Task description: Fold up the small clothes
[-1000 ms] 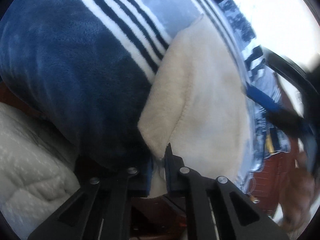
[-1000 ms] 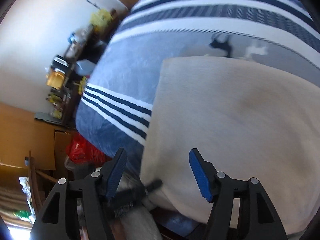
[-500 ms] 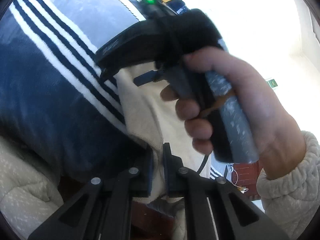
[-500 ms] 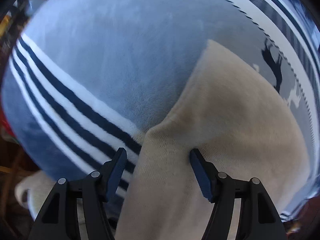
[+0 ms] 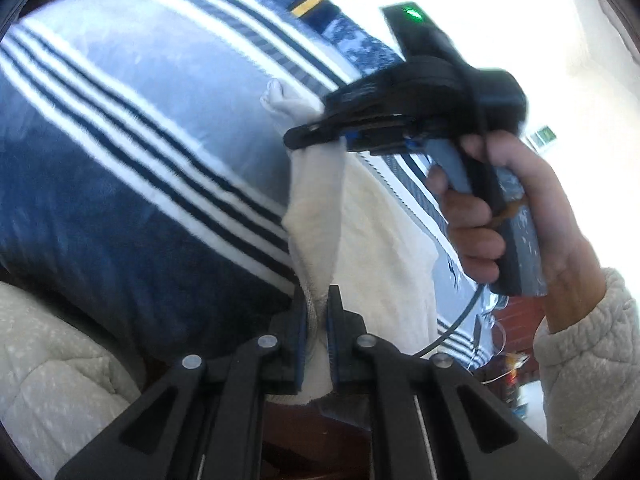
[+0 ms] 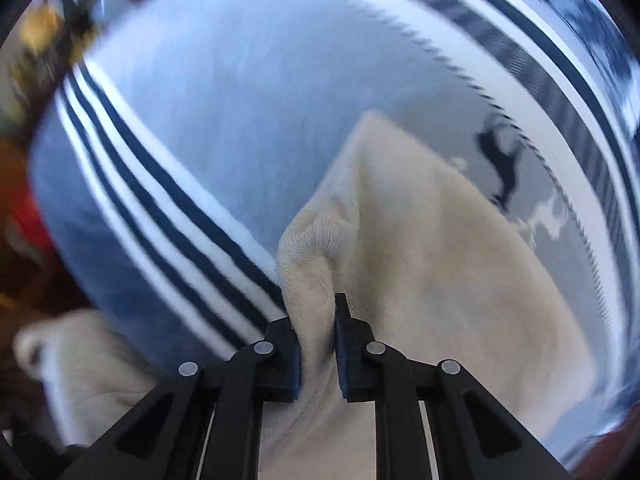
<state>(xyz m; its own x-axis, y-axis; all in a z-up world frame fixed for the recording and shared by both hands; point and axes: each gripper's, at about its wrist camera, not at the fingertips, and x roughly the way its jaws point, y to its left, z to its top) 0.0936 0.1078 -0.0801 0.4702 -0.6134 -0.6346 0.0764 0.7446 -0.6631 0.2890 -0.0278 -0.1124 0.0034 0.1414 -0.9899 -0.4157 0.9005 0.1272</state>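
We hold a cream cloth (image 5: 384,240) with both tools over a blue striped blanket (image 5: 132,128) that fills most of both views. Our left gripper (image 5: 317,312) has its fingers drawn narrow and clamped on one edge of the cloth – the fabric bunches up between the blue pads (image 5: 302,332) and a strip of it rises away from the tips. In the left wrist view the right gripper (image 5: 316,138) comes in from the right side, gripped by our right hand (image 5: 504,216) in a fluffy cream sleeve (image 5: 588,360), and its fingers are pinched on the upper end of that same strip, so the cloth is stretched taut between the two tools. A green light (image 5: 410,11) glows on top of the right tool, and a thin black cable (image 5: 460,320) curls down below the hand.

From the right wrist view, the right gripper (image 6: 317,332) is also closed narrow on a raised fold of the cloth (image 6: 420,264); the fold humps up just past the fingertips, while the rest of the cloth spreads flat to the right, lying on the blanket (image 6: 224,100). A small dark animal figure (image 6: 500,160) is printed on the blanket just beyond the far edge of the cloth. A pale quilted cover (image 5: 52,376) shows at the lower left of the left wrist view, beside the blanket – its edges are blurred
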